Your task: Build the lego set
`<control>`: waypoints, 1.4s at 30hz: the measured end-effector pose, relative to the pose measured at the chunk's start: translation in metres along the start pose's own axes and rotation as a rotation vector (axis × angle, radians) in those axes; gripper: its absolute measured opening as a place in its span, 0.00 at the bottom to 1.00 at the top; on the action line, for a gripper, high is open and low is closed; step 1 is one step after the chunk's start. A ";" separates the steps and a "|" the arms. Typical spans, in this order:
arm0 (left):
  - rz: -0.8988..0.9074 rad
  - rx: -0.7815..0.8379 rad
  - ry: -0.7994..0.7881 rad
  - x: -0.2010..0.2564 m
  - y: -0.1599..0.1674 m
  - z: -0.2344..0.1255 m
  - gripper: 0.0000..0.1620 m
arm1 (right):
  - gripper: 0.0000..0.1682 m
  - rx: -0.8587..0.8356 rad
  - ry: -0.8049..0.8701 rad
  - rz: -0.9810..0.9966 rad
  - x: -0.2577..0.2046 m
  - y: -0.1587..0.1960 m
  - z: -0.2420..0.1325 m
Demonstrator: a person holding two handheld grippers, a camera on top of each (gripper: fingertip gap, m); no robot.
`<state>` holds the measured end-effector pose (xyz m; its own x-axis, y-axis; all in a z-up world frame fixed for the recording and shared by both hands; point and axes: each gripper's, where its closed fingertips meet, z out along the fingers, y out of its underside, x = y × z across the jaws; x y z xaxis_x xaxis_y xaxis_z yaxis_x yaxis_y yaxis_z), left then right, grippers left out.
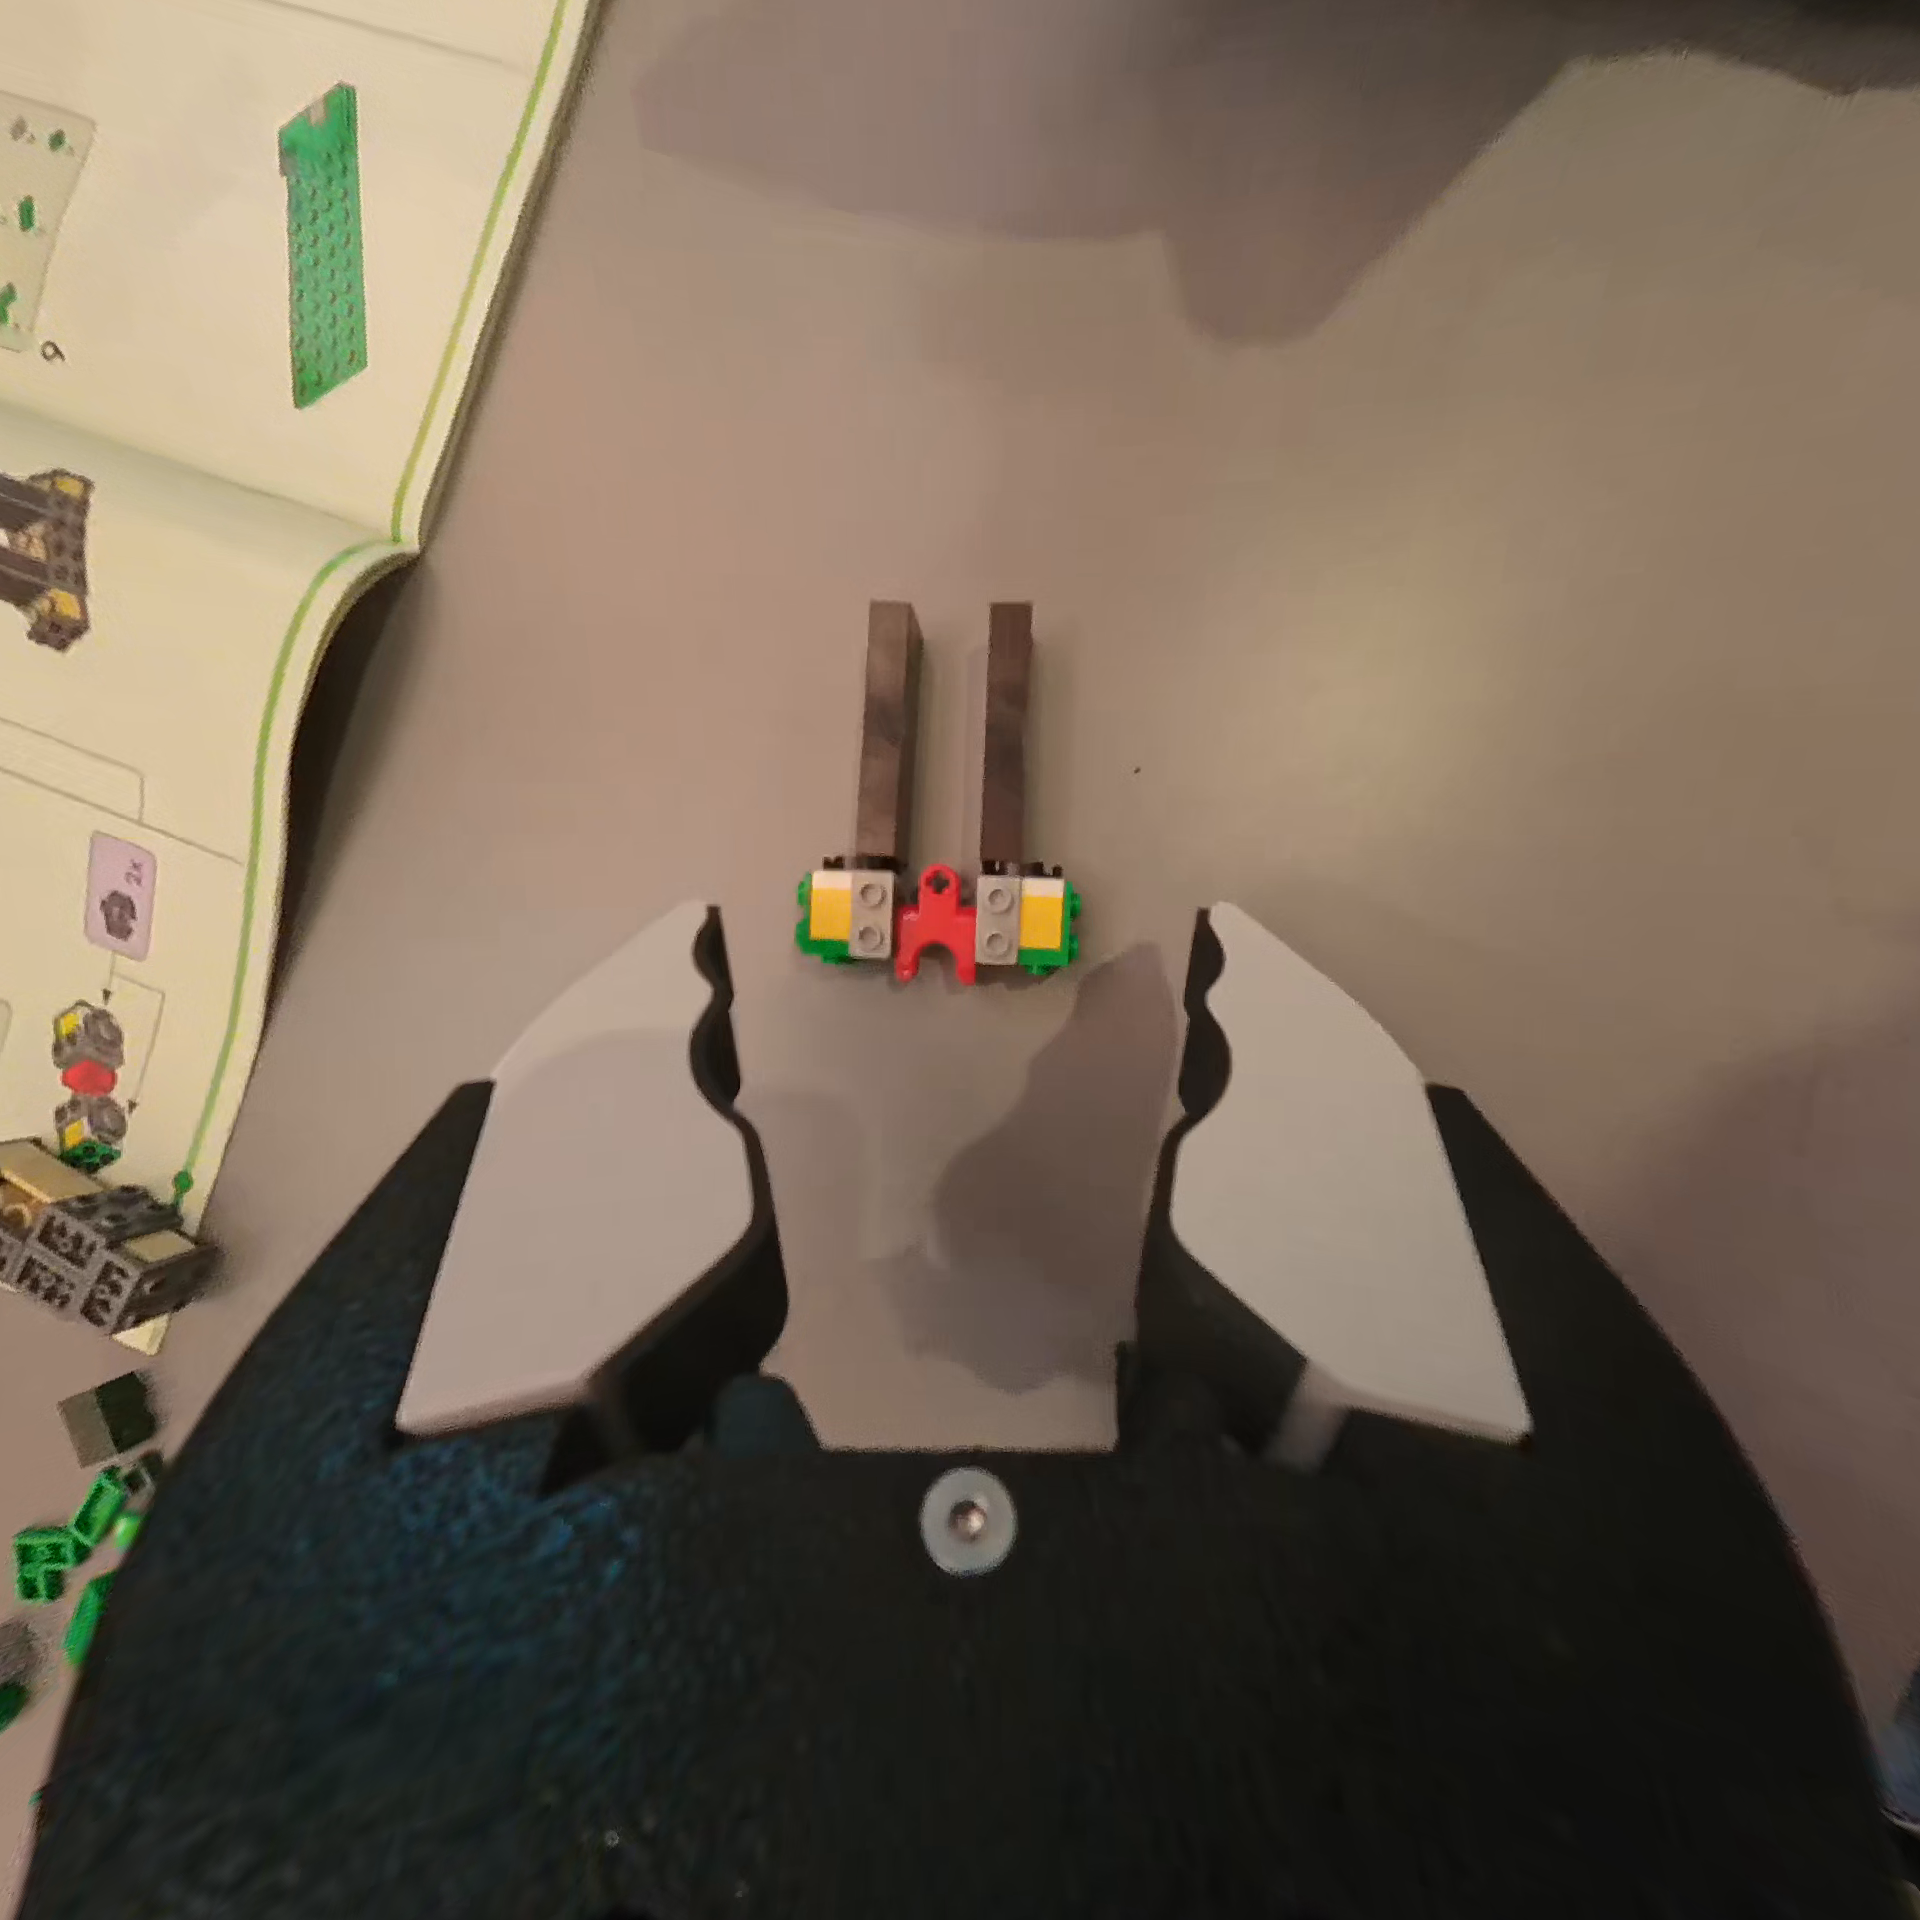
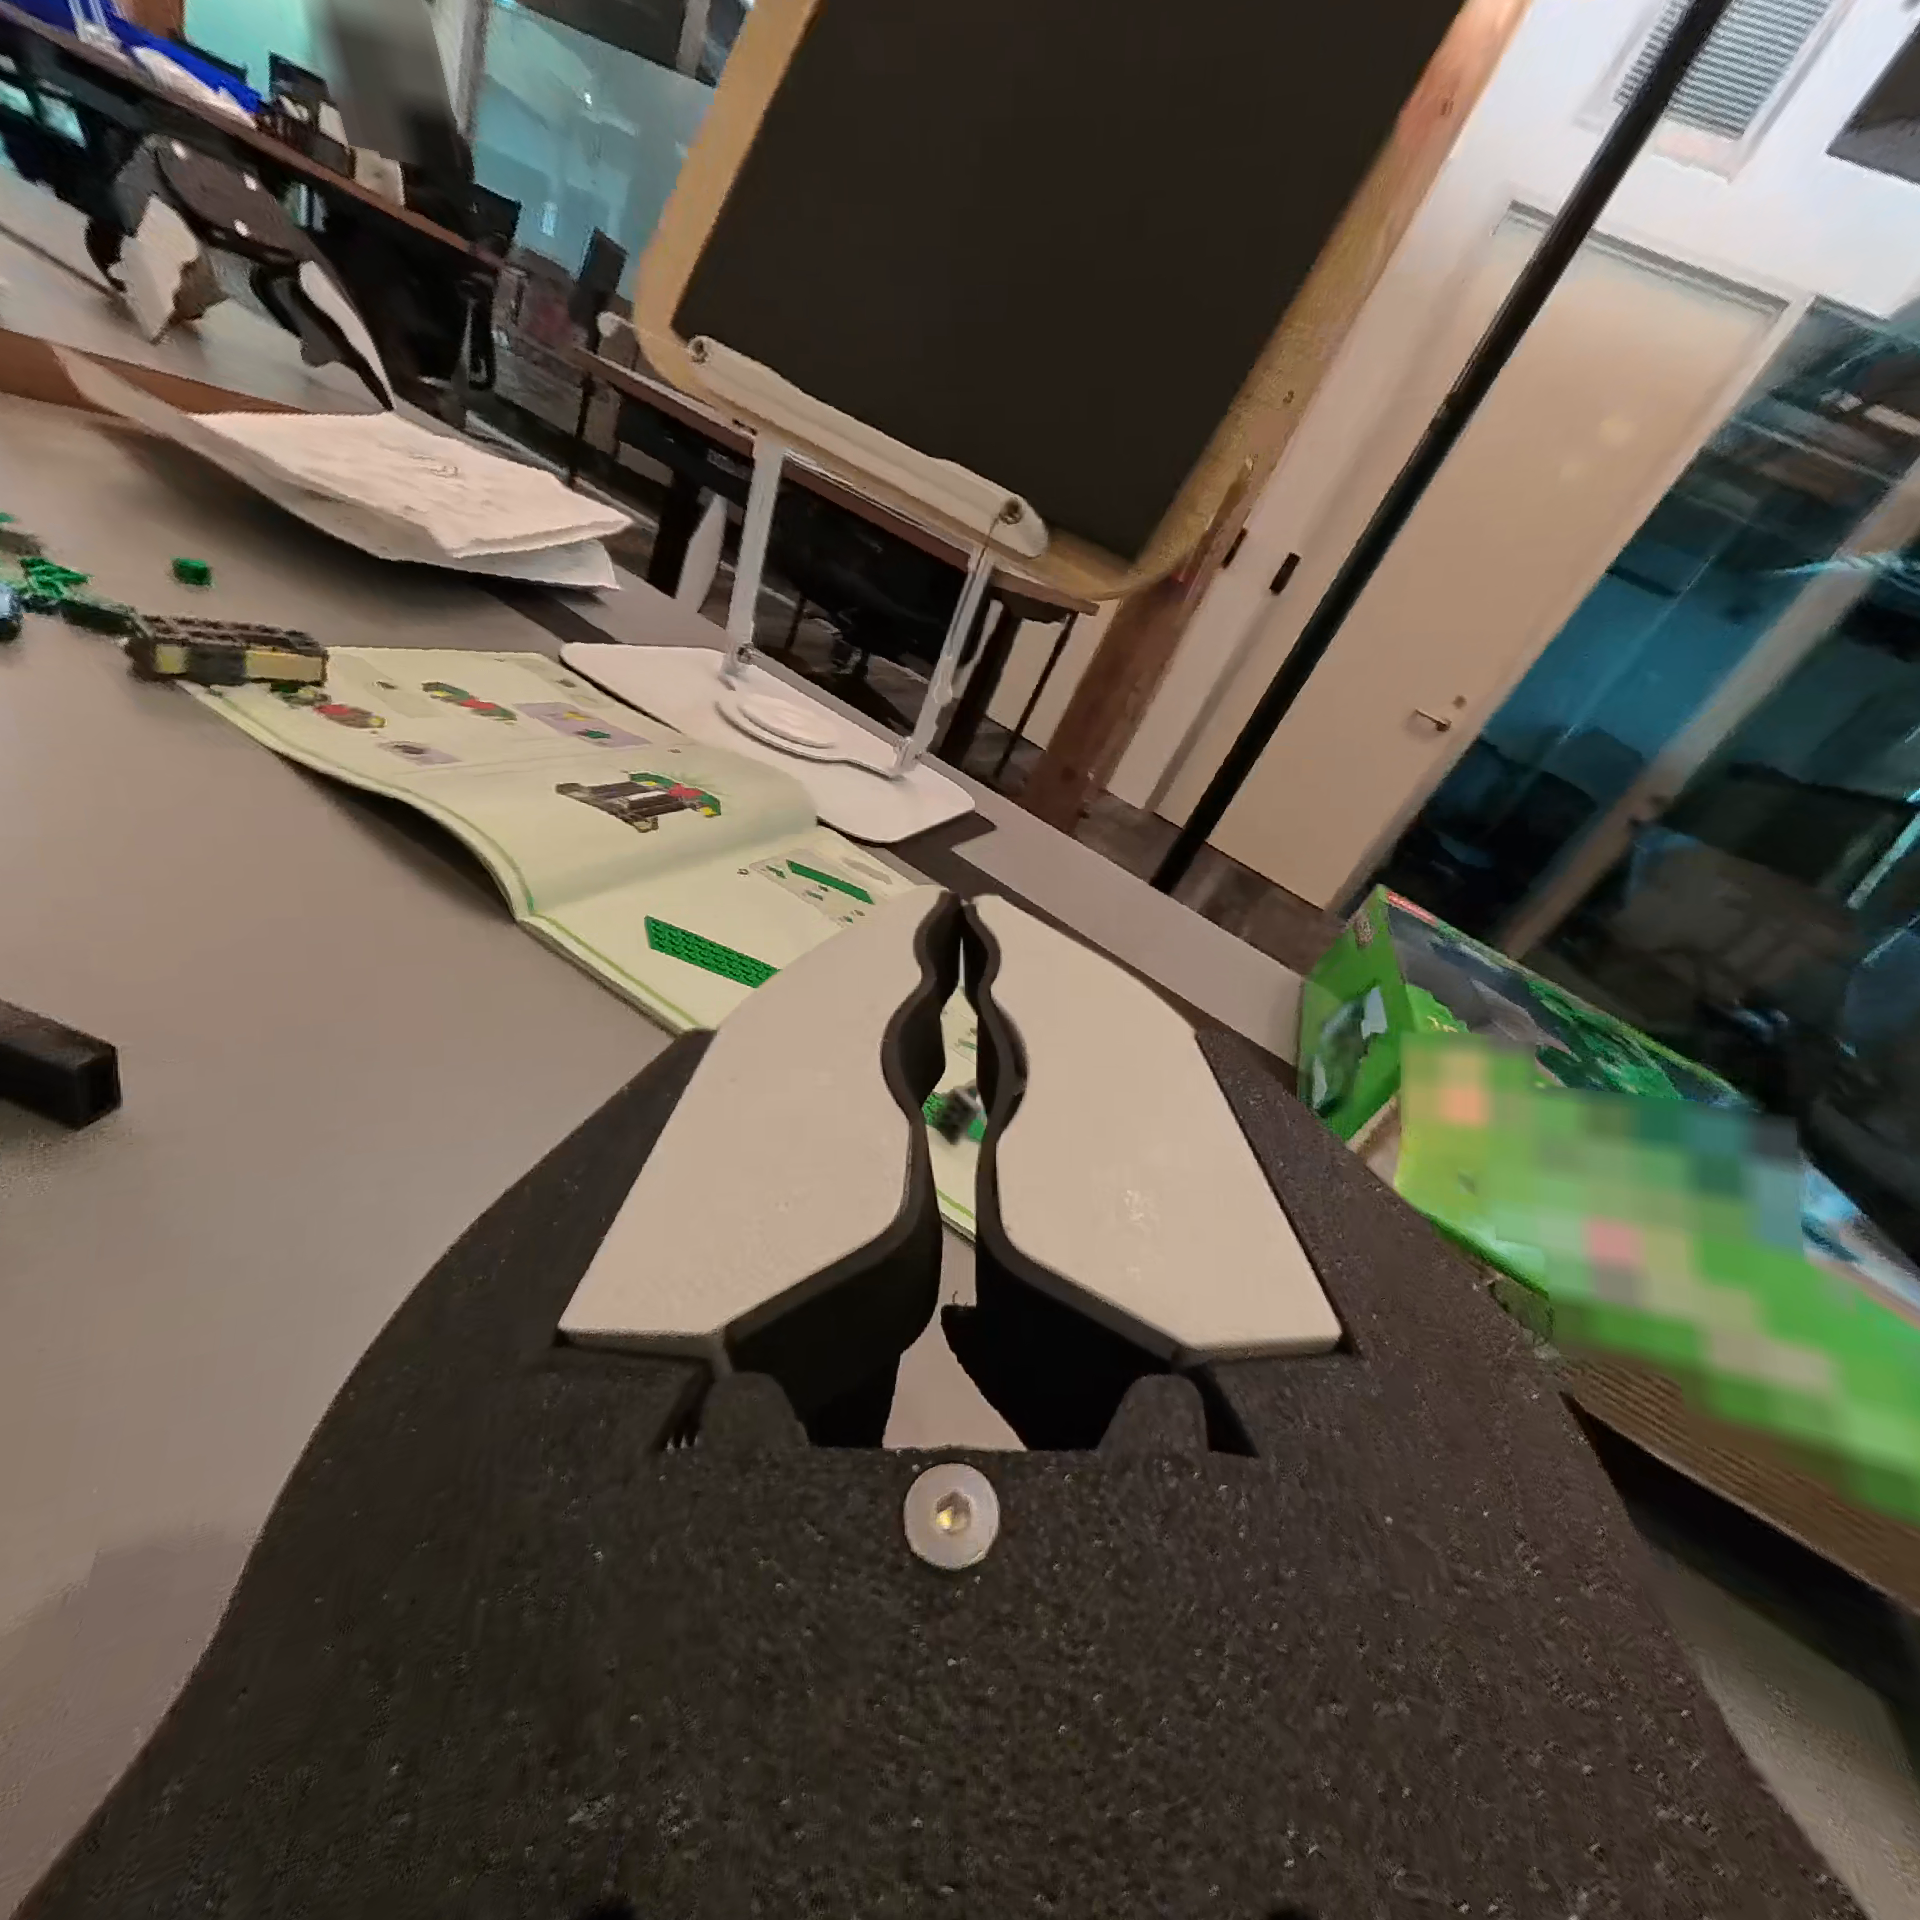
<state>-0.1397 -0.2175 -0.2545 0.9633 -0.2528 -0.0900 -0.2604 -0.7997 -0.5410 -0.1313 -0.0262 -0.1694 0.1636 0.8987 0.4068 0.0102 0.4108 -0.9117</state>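
Note:
A small lego assembly (image 1: 995,920) lies on the grey table (image 1: 1351,623). It has a red piece (image 1: 938,940) in the middle, grey, yellow and green bricks on each side, and two long dark bars (image 1: 888,727) pointing away. My left gripper (image 1: 958,920) is open and empty, just above and in front of it, with the assembly between its fingertips. My right gripper (image 2: 961,920) is shut and raised, over the open instruction booklet (image 2: 582,810). A small green-and-black thing (image 2: 956,1114) shows in the gap between its fingers; I cannot tell whether it is held or printed on the page.
The booklet (image 1: 208,436) lies left of the assembly, with a dark block assembly (image 1: 94,1257) on its corner (image 2: 229,649) and loose green pieces (image 1: 62,1548) nearby. A white lamp stand (image 2: 831,748), white paper (image 2: 416,499) and a green box (image 2: 1507,1122) stand farther off. Spacing between my two grippers at the tips: around 20 cm.

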 end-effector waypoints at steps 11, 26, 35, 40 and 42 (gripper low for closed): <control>0.020 -0.034 0.071 0.002 0.011 0.017 0.45 | 0.22 0.150 -0.565 0.189 -0.070 -0.029 -0.015; -0.052 0.452 -0.067 -0.016 -0.047 -0.010 0.36 | 0.32 0.168 -0.758 0.537 -0.066 -0.043 -0.022; -0.041 0.679 -0.253 -0.032 -0.070 -0.033 0.36 | 0.29 -0.021 -0.880 0.704 -0.087 -0.030 -0.019; 0.080 0.710 -0.501 -0.041 -0.084 -0.043 0.36 | 0.25 -0.233 -1.089 1.146 -0.108 -0.035 -0.024; 0.145 0.732 -0.578 -0.037 -0.093 -0.046 0.36 | 0.25 -0.248 -1.140 1.392 -0.110 -0.043 -0.022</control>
<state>-0.1546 -0.1585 -0.1628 0.8585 0.1435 -0.4924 -0.4641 -0.1914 -0.8649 -0.1282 -0.1463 -0.1762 -0.4994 0.2250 -0.8366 0.6189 -0.5831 -0.5262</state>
